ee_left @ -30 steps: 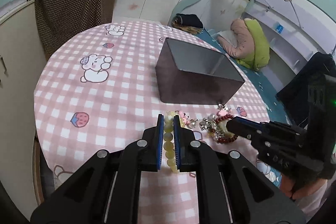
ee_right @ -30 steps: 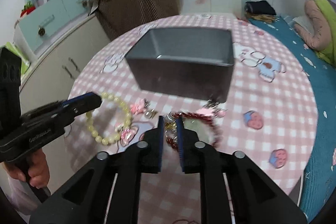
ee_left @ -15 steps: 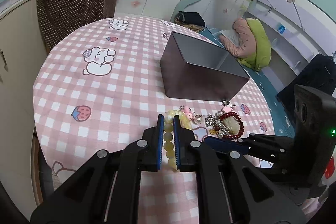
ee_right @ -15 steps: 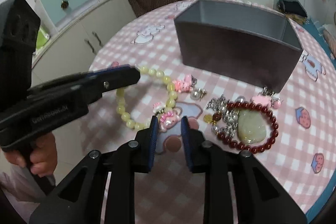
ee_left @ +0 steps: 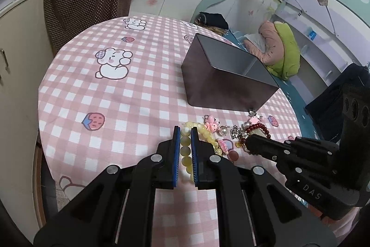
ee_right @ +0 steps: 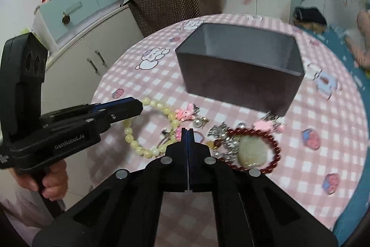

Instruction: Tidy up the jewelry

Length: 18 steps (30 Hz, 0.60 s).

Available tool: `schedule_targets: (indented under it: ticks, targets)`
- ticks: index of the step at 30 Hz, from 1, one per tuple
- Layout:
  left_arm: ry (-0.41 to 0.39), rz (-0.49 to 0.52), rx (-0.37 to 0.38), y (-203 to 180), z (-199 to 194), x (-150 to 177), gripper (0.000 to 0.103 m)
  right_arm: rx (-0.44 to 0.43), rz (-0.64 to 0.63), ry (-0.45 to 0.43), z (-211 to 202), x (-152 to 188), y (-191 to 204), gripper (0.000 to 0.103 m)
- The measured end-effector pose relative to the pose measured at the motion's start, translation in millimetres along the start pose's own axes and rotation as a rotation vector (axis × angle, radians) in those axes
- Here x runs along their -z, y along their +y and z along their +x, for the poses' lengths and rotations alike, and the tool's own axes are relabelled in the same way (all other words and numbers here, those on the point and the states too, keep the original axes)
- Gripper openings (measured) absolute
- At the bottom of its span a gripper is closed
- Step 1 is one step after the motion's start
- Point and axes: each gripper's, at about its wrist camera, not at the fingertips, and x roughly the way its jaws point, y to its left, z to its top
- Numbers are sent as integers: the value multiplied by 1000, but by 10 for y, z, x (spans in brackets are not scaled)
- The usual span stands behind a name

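Pink-checked tabletop (ee_left: 129,89) carries the jewelry at its near edge. Left tool (ee_left: 185,131) is clamped on the yellow bead bracelet (ee_left: 186,149). Right tool (ee_right: 187,131) has its pads pressed together, nothing visibly held, tip over small pink charms (ee_right: 185,114). Red bead bracelet (ee_right: 274,149) lies just right of it. Beyond stands the open grey box (ee_right: 231,82).

White lettering reading "GenRobot.AI" runs along the side of the black body of the left gripper (ee_right: 129,108), seen from the right wrist camera. In the left wrist view, the letters "DAS" stand in pale print on the side of the right gripper (ee_left: 251,142). Nothing else is legible.
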Motion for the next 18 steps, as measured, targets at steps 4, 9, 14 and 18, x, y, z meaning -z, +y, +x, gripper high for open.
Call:
schedule_targets:
  ticks: [4, 9, 14, 18]
  targets:
    - [-2, 5, 4, -19, -15, -9, 9, -20, 17, 42, 169, 5, 1, 15]
    - [4, 13, 8, -34, -4, 3, 10, -18, 14, 59, 281, -3, 32, 14]
    - [15, 6, 9, -19, 25, 19, 10, 0, 3, 52, 298, -58, 47, 32]
    - [17, 5, 18, -10, 37, 17, 9, -30, -9, 51, 362, -98, 56, 35]
